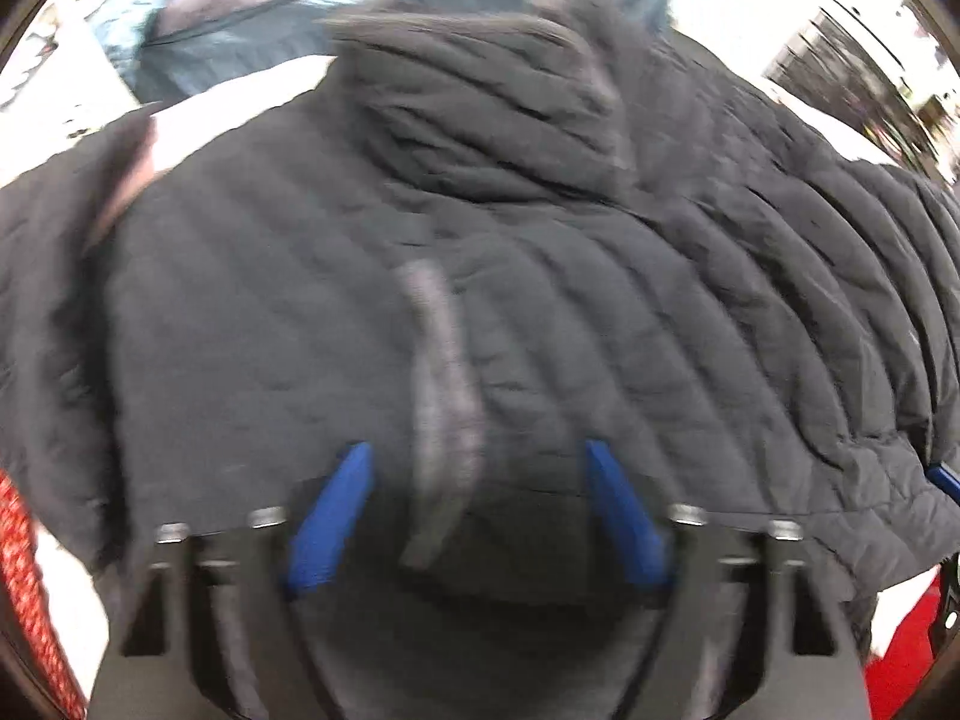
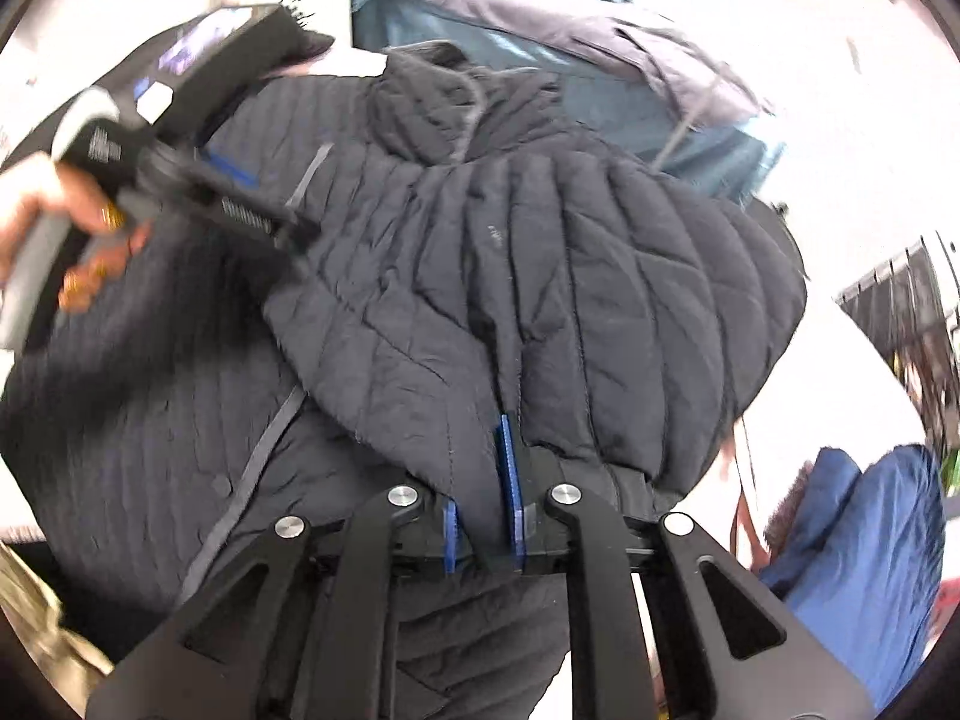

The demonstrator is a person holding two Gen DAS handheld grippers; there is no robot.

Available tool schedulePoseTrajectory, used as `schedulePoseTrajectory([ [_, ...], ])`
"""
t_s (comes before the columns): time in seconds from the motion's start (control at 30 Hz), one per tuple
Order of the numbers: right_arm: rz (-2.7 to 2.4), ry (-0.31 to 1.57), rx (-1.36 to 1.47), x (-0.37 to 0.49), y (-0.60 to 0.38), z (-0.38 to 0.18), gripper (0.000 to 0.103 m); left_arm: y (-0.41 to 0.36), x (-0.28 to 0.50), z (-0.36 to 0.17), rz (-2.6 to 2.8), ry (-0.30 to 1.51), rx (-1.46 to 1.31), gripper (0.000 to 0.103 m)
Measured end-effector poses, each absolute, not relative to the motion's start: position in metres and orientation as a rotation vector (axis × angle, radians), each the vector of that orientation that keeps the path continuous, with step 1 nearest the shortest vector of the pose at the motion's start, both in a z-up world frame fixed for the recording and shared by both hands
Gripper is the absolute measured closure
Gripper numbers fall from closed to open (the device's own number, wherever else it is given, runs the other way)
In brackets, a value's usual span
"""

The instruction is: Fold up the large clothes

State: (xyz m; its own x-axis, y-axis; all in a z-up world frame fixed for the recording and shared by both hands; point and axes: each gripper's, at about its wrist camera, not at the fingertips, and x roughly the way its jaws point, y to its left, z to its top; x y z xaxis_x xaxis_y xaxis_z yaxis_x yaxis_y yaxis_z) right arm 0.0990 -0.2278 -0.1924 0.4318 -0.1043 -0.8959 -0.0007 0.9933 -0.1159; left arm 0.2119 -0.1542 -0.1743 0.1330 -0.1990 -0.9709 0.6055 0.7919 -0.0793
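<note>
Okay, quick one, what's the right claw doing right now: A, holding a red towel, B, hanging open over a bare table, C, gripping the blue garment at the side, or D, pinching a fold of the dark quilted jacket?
D: the right claw has its blue pads nearly together with a fold of the jacket caught between them.
</note>
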Motion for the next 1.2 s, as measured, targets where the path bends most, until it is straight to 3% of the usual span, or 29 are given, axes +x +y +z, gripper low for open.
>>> schedulePoseTrajectory([
  [0.03, -0.072, 1.133, -0.083, 0.098, -0.231, -0.193, 0.089, -0.161, 0.208, -0.176, -0.624, 1.322, 0.387, 0.06],
  [0.07, -0.083, 1.148, -0.073, 0.097, -0.234, -0.195, 0.089, -0.164, 0.204, -0.176, -0.631, 1.316, 0.405, 0.064],
  [0.13, -0.113, 1.166, -0.125, 0.102, -0.233, -0.2, 0.089, -0.169, 0.197, -0.173, -0.623, 1.271, 0.472, 0.087],
  [0.27, -0.133, 1.16, -0.333, 0.099, -0.219, -0.207, 0.083, -0.149, 0.208, -0.152, -0.611, 1.226, 0.396, 0.096],
  [0.3, -0.134, 1.157, -0.396, 0.099, -0.213, -0.21, 0.061, -0.142, 0.213, -0.146, -0.59, 1.211, 0.376, 0.097],
  [0.33, -0.146, 1.151, -0.436, 0.095, -0.211, -0.21, 0.01, -0.133, 0.22, -0.139, -0.553, 1.187, 0.365, 0.097],
  [0.47, -0.191, 0.991, -0.563, 0.081, -0.201, -0.193, 0.007, -0.095, 0.244, -0.122, -0.437, 1.159, 0.328, 0.098],
  [0.67, -0.18, 1.059, -0.199, 0.096, -0.239, -0.179, 0.007, -0.043, 0.25, -0.139, -0.348, 1.275, 0.261, 0.098],
  [0.77, -0.184, 1.089, 0.011, 0.111, -0.262, -0.179, 0.007, -0.04, 0.239, -0.151, -0.332, 1.313, 0.271, 0.089],
  [0.83, -0.175, 1.105, 0.128, 0.122, -0.273, -0.18, 0.007, -0.039, 0.228, -0.153, -0.33, 1.319, 0.278, 0.053],
  [0.9, -0.163, 1.116, 0.211, 0.128, -0.276, -0.182, 0.007, -0.033, 0.214, -0.148, -0.314, 1.292, 0.273, 0.037],
  [1.2, -0.111, 1.244, 0.282, 0.177, -0.262, -0.219, 0.007, -0.045, 0.179, -0.124, -0.341, 1.179, 0.324, 0.024],
])
